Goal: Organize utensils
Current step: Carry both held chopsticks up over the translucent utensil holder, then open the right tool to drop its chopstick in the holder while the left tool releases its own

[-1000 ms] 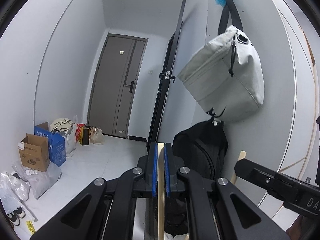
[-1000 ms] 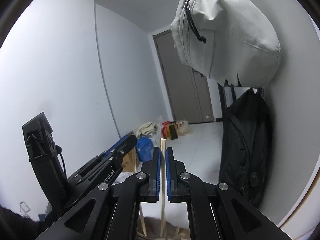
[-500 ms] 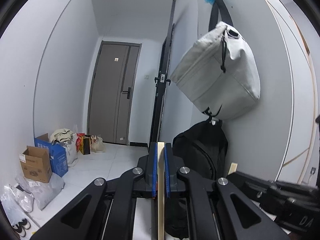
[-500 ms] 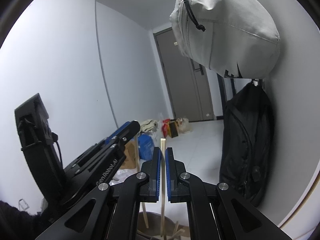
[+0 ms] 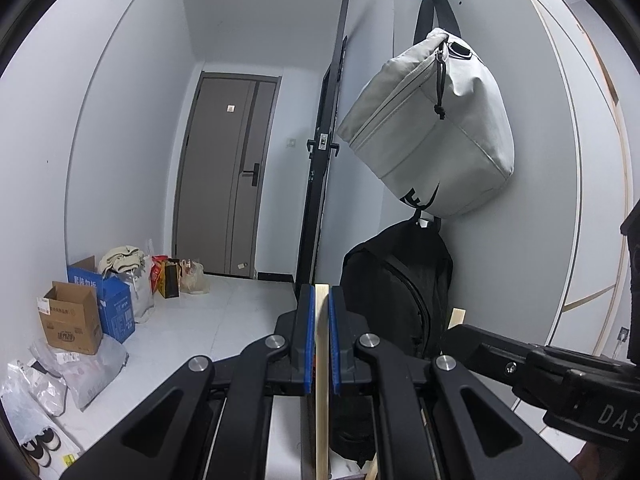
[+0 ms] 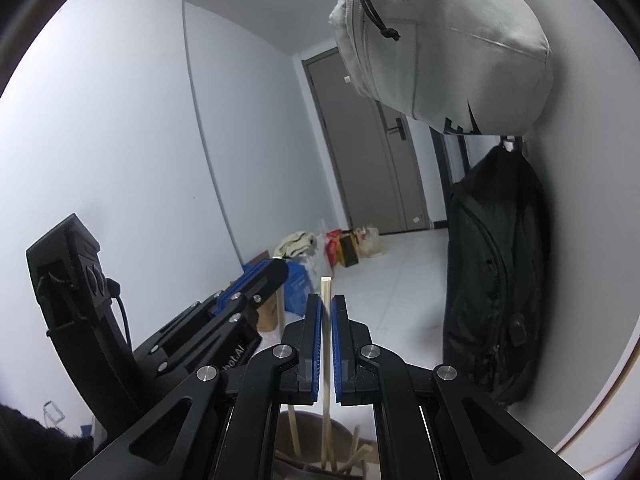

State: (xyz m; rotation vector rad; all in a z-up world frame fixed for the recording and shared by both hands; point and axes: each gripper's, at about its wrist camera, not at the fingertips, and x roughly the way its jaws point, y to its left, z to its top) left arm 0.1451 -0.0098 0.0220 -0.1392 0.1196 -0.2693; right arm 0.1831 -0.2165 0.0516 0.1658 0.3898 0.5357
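Pale grey-white walls [image 5: 128, 128] enclose a narrow hallway; a grey-brown flat door [image 5: 224, 172] closes the far end; glossy white tiled floor [image 5: 224, 312] — cardboard boxes [image 5: 72, 316] and bags along the left wall.

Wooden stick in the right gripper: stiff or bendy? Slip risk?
The wooden stick looks straight and thin, so probably stiff and light. The right gripper clamps it between narrow pads; smooth wood could pivot or slide if bumped. Its lower end sits among others in a container, so likely snag-prone.
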